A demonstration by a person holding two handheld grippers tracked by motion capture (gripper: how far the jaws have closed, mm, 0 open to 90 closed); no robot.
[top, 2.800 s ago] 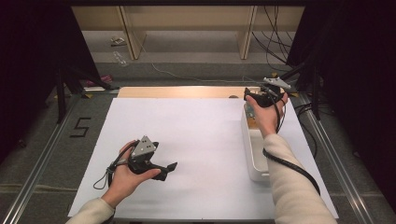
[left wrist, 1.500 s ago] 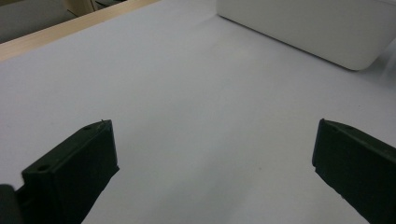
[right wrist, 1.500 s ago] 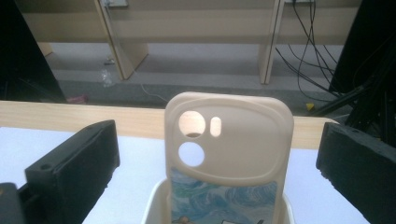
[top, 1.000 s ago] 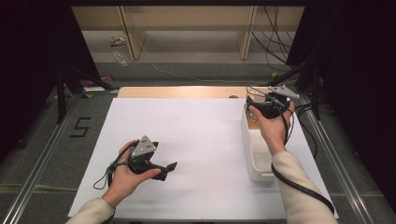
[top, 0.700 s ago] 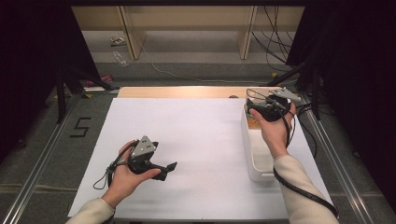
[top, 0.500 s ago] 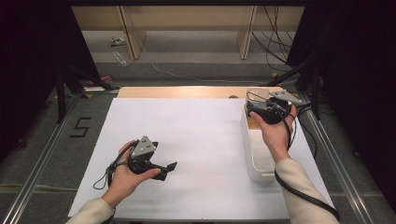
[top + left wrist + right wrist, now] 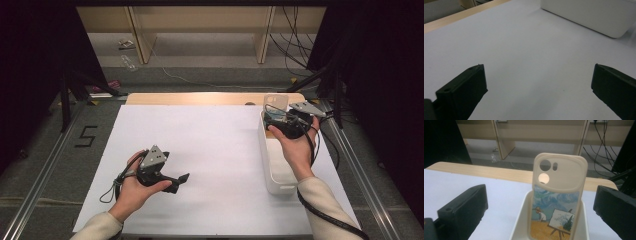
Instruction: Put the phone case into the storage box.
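Standing: a cream phone case (image 7: 559, 197) rises upright at the far end of the white bin (image 7: 274, 165), on the right side of the table
Case detail: painted picture on its lower part, camera cut-outs near the top; its foot is cut off by the lower edge of the right gripper view
Right gripper (image 7: 280, 126): held over the far part of the bin, just near of the case; in its own view the jaws stand wide apart on either side of the case, gripping nothing
Contact: no touch between those jaws and the case can be seen
Left gripper (image 7: 181, 179): rests low over the white sheet (image 7: 210, 150) at the near left, well apart from the bin; jaws spread wide, nothing between them
Bin from the left gripper view: one rounded corner (image 7: 599, 17) visible, the rest cut off
Bin contents: hidden behind the right hand (image 7: 295, 147) in the high view
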